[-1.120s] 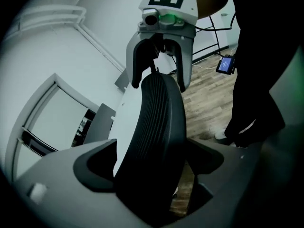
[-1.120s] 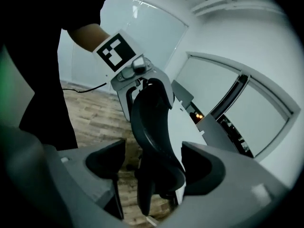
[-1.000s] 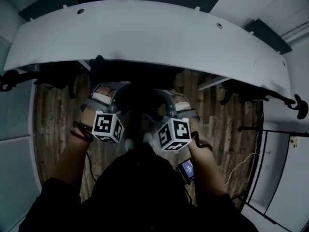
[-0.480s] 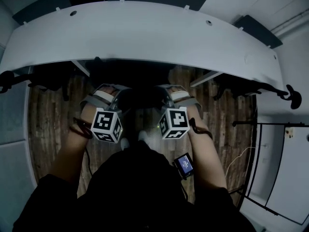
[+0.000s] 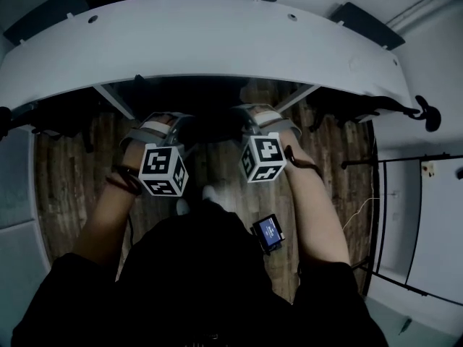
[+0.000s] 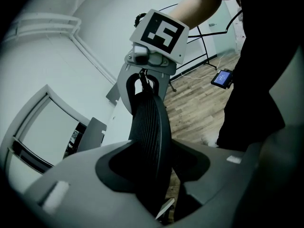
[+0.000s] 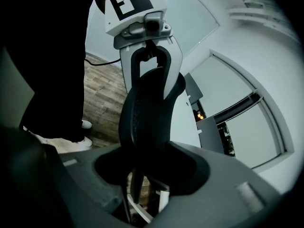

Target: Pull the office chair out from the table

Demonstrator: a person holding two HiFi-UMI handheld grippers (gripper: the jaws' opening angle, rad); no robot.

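The office chair's black mesh backrest (image 5: 210,127) stands at the near edge of the curved white table (image 5: 217,42). My left gripper (image 5: 168,125) holds its top edge on the left, my right gripper (image 5: 255,116) on the right. In the left gripper view the backrest (image 6: 149,137) fills the gap in my left gripper (image 6: 154,175), whose jaws have just been closing on it; the right gripper (image 6: 142,96) clamps the rim further along. In the right gripper view the backrest (image 7: 142,118) sits in my right gripper (image 7: 147,175), which closed on it and then eased slightly; the left gripper (image 7: 151,80) shows beyond.
Wood-plank floor (image 5: 65,186) lies under the table. A small lit screen (image 5: 266,233) hangs at the person's waist, with light shoes (image 5: 215,195) below the chair. Dark chair arms (image 5: 405,110) poke out at the table's right end, and a black stand (image 5: 405,159) lies on the floor.
Both grippers' jaws have narrowed onto the backrest's top edge. Both marker cubes sit higher in the head view, and the table has shifted up in frame too.
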